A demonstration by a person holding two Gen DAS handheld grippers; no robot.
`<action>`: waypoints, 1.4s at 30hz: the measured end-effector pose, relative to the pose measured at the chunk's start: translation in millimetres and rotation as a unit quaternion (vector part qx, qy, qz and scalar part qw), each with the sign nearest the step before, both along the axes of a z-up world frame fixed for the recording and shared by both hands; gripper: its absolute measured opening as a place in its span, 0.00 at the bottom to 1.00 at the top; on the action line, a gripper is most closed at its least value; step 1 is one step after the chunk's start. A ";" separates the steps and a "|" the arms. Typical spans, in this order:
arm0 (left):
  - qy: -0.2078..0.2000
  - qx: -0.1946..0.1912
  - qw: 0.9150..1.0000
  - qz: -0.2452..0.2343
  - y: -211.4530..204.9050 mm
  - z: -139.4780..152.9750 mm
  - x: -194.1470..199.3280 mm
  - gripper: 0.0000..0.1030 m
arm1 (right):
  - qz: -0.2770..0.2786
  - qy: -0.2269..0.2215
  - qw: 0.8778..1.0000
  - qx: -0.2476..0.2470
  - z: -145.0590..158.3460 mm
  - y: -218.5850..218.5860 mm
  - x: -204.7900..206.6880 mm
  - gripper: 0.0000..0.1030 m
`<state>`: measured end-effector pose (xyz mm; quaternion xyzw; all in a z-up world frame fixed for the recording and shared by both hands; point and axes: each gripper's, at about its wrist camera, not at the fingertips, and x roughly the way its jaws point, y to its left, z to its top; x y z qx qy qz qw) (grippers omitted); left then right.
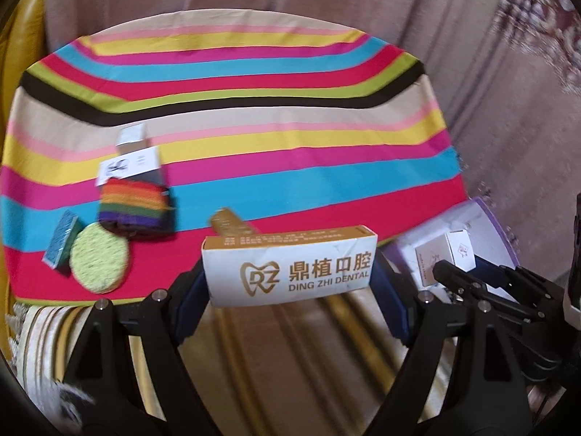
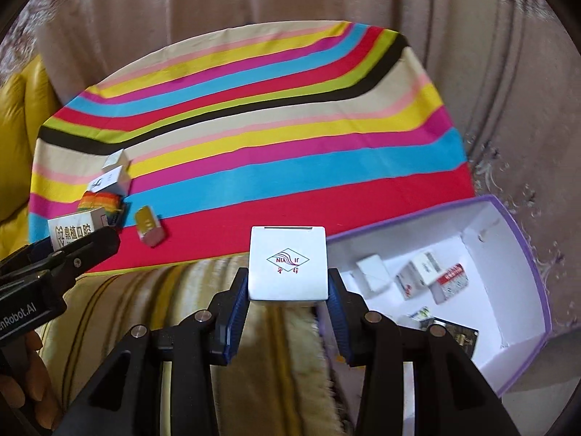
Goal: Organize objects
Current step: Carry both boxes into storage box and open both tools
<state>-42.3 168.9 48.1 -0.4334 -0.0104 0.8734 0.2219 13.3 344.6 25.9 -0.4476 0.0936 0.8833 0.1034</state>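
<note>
Left gripper [image 1: 290, 276] is clamped on the dental box [image 1: 288, 267]: long white-and-gold carton, held crosswise, one end against each blue pad, printed face toward the camera. Box fills the whole gap between the fingers, sits out at the tips, off the surface, over the near edge of the striped cloth [image 1: 254, 116].

Right gripper [image 2: 288, 292] is clamped on the small white box [image 2: 288, 263], red-and-green diamond logo facing up. Pads press its left and right sides; most of the box sticks out past the fingertips. It hangs above the fringed beige fabric [image 2: 152, 290], just left of the purple-rimmed tray [image 2: 523, 247].

Tray interior is white; a few small cartons [image 2: 428, 274] and a dark flat item lie loose on its floor. From the left wrist view the tray corner shows on the right, blurred, with the right gripper and its box in front of it.

Left on the cloth, clustered at the left side: rainbow-striped pouch [image 1: 136, 205], two white boxes [image 1: 130, 161] just behind it and touching, a round yellow-green sponge [image 1: 98, 257] next to a blue-topped scrub block [image 1: 60, 241], and a gold carton [image 2: 148, 230] lying alone nearer the middle, partly hidden behind the dental box in the left view.

Both grippers point down toward the cloth, left one to the left of the right one, well apart
</note>
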 end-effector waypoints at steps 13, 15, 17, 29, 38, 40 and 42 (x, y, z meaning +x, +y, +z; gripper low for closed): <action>0.014 -0.009 0.994 -0.110 86.6 2.1 18.4 0.81 | -0.106 -0.005 0.994 -0.008 -10.6 86.8 42.7 0.41; 0.018 -0.011 0.992 -0.123 96.7 2.8 20.9 0.81 | -0.121 -0.006 0.993 -0.012 -12.4 97.3 47.8 0.41; 0.019 -0.009 0.991 -0.136 106.2 2.7 22.3 0.81 | -0.135 -0.005 0.991 -0.015 -13.4 108.8 54.3 0.42; 0.015 0.005 0.980 -0.196 144.1 1.6 29.8 0.86 | -0.175 0.001 0.984 -0.021 -13.9 138.7 69.9 0.43; 0.010 0.043 0.985 -0.169 123.4 8.0 18.9 0.86 | -0.170 0.012 0.985 -0.033 -9.6 136.5 71.4 0.54; 0.001 0.050 0.985 -0.163 114.2 9.8 16.9 0.86 | -0.167 0.013 0.985 -0.029 -6.7 132.8 70.0 0.54; 0.002 0.056 0.986 -0.157 105.5 10.8 16.7 0.86 | -0.160 0.016 0.987 -0.028 -3.6 126.1 66.9 0.54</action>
